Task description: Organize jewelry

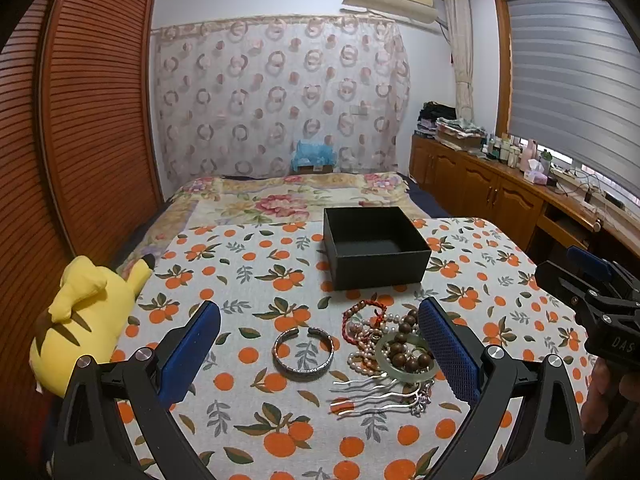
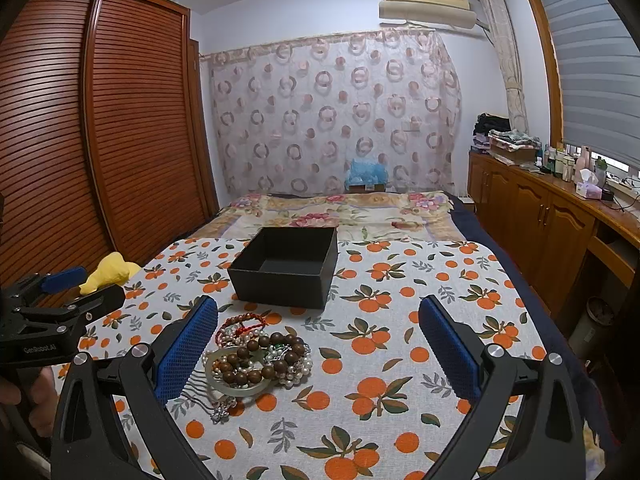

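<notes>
both tools (image 1: pixel 319 344) (image 2: pixel 318 344) gape above jewelry (image 1: pixel 386 350).

We count one open black box (image 1: pixel 376 248) at the far side of the orange-print tablecloth (image 1: pixel 248 272). Near it lie one silver cuff bangle (image 1: pixel 303 354), one pale green jade bangle (image 1: pixel 404 360), one string of dark wooden beads (image 1: pixel 412 350), one red braided cord bracelet (image 1: pixel 360 316) and two silver hairpins (image 1: pixel 372 394). The tangled pearl strands (image 1: pixel 366 354) we cannot count. One yellow plush toy (image 1: pixel 86 320) sits at the left edge.
</notes>
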{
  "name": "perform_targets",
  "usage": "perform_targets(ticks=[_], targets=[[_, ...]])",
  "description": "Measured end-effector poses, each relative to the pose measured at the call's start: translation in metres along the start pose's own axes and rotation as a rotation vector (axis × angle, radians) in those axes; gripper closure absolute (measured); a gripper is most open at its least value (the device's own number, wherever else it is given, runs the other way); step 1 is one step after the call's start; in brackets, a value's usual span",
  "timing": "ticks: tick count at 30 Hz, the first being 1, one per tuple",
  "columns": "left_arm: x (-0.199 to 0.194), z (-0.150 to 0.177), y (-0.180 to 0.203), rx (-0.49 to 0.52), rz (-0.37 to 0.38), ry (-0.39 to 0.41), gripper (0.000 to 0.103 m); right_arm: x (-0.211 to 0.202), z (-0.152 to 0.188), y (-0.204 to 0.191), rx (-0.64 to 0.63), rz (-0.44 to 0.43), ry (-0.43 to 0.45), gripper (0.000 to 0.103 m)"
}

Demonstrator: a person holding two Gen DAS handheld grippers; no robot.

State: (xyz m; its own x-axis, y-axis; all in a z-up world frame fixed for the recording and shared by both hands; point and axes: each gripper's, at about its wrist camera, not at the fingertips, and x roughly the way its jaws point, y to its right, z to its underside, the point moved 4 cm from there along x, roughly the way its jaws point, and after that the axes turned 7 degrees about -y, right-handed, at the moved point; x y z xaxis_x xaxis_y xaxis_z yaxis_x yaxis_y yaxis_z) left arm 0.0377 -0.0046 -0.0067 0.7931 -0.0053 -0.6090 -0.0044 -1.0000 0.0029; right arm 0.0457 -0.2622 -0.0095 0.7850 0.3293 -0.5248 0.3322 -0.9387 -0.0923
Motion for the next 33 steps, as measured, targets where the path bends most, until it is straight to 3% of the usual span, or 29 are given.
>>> perform_targets(ticks=[33], targets=[[-0.0097,0.0065,-0.002,-0.008,0.002,0.015,0.007,-0.001,-0.0014,-0.0015,0.0,-0.002,0.004,0.002]])
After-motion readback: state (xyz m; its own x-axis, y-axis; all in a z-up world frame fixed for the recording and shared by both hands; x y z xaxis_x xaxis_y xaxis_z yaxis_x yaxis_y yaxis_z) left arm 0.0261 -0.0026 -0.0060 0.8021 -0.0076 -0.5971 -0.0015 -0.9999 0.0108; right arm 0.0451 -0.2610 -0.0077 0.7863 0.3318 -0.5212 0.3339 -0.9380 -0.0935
